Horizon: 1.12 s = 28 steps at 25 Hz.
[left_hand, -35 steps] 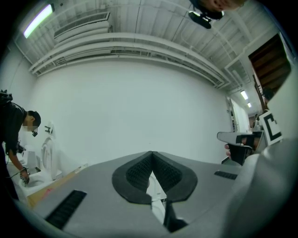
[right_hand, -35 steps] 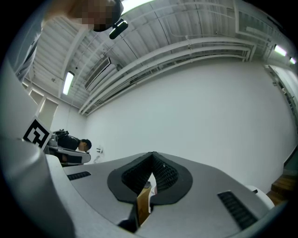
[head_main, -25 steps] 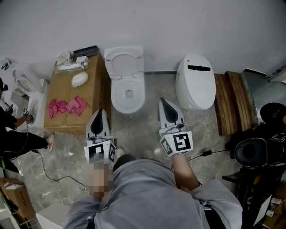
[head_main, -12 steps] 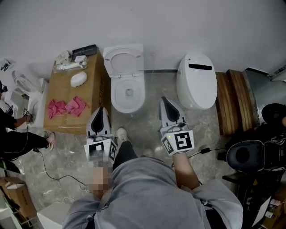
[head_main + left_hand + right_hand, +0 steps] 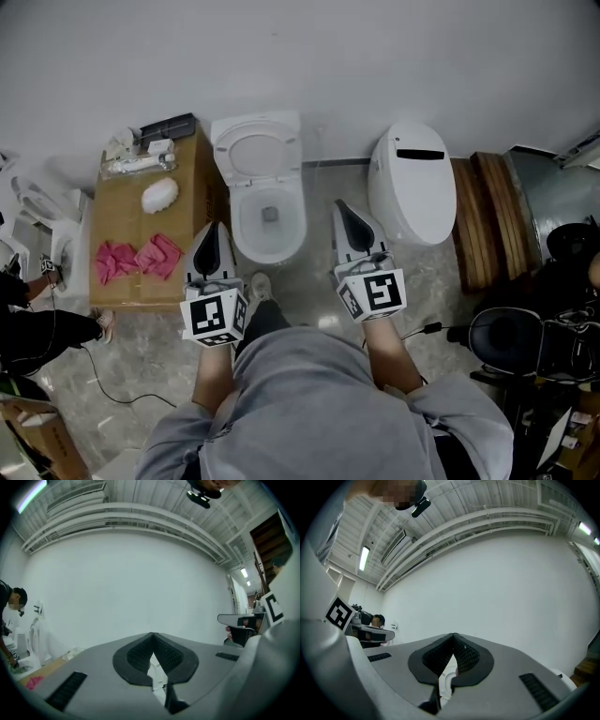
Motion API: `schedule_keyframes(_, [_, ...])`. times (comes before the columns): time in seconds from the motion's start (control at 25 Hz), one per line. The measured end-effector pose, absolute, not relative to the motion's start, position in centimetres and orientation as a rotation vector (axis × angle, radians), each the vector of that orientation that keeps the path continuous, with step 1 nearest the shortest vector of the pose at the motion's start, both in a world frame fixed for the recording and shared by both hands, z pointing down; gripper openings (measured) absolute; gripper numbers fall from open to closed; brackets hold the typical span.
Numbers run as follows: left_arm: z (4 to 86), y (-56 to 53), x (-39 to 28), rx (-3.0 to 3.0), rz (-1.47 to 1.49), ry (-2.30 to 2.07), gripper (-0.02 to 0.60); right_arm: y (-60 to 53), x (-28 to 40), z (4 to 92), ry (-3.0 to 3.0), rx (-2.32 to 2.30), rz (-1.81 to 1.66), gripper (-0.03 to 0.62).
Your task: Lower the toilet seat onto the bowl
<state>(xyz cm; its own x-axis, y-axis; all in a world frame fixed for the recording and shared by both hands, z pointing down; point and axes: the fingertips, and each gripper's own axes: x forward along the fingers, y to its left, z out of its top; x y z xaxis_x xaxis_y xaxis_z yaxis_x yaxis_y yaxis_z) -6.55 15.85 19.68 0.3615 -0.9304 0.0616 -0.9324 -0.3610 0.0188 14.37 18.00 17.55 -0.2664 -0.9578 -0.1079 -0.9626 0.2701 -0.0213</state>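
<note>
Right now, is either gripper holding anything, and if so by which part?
Nothing is held: the left gripper and right gripper are both shut and empty, clear of the open white toilet.

The head camera looks steeply down from above the person onto the toilet (image 5: pixel 267 192), with the left gripper (image 5: pixel 214 227) and right gripper (image 5: pixel 339 206) below it in the frame. Each gripper camera rides close behind its own jaws, facing level toward the white wall (image 5: pixel 375 56), which all three views share.
</note>
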Motion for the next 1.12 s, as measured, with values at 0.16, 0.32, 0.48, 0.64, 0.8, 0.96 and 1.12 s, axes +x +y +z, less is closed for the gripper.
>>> schedule_keyframes(0.16, [19.7, 10.3, -7.1, 2.578, 0.051, -1.693, 0.0, 12.9, 13.3, 17.1, 2.42, -1.88, 0.094, -0.002])
schedule_keyframes(0.32, [19.4, 4.7, -8.5, 2.612, 0.062, -1.671, 0.0, 7.5, 12.0, 17.0, 2.407, -1.945, 0.101, -0.002])
schedule_keyframes(0.48, [19.3, -0.1, -9.9, 2.658, 0.082, -1.648, 0.0, 2.5, 10.2, 17.6, 2.413, -1.991, 0.09, -0.002])
schedule_keyframes(0.64, [20.2, -4.1, -12.0, 2.65, 0.081, -1.615, 0.0, -1.7, 7.9, 18.7, 2.425, -2.029, 0.049, -0.002])
schedule_keyframes(0.8, [20.8, -7.5, -13.6, 2.649, 0.085, -1.599, 0.0, -4.8, 6.1, 19.3, 2.451, -2.06, 0.073, -0.002])
schedule_keyframes(0.96, [21.3, -9.7, -14.2, 2.645, 0.083, -1.589, 0.0, -6.6, 5.5, 20.1, 2.491, -2.105, 0.108, -0.002])
schedule_keyframes(1.12, [22.0, -11.6, -14.4, 2.63, 0.089, -1.587, 0.0, -8.4, 5.3, 21.4, 2.555, -2.12, 0.112, -0.002])
